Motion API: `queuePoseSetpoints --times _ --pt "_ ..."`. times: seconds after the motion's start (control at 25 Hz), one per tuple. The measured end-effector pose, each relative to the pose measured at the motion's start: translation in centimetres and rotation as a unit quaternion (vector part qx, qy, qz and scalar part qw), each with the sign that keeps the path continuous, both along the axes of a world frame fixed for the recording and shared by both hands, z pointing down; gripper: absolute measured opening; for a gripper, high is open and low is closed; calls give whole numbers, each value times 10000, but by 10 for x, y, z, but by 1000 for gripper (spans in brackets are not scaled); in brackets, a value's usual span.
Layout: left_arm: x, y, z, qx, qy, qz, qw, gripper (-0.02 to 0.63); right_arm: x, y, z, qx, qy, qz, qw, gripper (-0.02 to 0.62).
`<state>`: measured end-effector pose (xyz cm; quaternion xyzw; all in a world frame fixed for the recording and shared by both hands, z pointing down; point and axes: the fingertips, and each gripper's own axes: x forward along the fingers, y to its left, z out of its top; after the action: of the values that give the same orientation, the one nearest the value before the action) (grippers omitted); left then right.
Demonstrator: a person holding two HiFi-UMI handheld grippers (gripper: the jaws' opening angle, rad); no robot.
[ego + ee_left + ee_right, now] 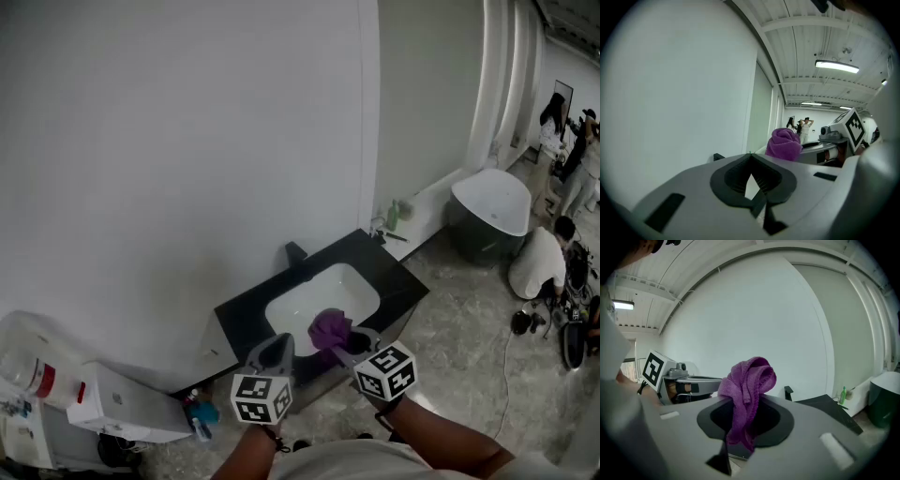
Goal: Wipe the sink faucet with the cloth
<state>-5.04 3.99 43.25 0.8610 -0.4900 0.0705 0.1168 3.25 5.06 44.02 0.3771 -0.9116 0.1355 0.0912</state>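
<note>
A purple cloth [329, 328] is bunched in my right gripper [343, 339], which is shut on it and held over the near edge of the white sink basin [309, 300]. In the right gripper view the purple cloth [745, 390] rises out of the jaws and hangs down between them. My left gripper [278, 354] hovers just left of it, shut and empty; its view shows the cloth [783, 144] and the right gripper beyond its jaws. The black faucet [295, 253] stands at the back of the black countertop [246, 314], against the white wall, and shows small as the faucet [788, 393].
A green bottle [392, 217] stands on a ledge right of the counter. A dark tub [489, 220] with a white rim sits on the floor at right, with people [544, 262] beyond it. White boxes and bottles [112, 408] lie at lower left.
</note>
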Motion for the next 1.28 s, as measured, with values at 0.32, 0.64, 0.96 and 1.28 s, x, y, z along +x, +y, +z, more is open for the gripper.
queuePoseSetpoints --times 0.32,0.64,0.96,1.28 --pt "4 1 1 -43 -9 -19 10000 8 6 -2 4 -81 -48 0 10000 83" --pt "20 0 22 -258 -24 -65 9996 8 25 -1 29 -362 -136 -20 9993 84" --pt "43 1 45 -498 46 -236 9985 8 56 2 55 -610 -271 -162 9976 86" --pt "38 -25 60 -624 149 -208 9977 8 48 -29 68 -790 -317 -195 9962 86"
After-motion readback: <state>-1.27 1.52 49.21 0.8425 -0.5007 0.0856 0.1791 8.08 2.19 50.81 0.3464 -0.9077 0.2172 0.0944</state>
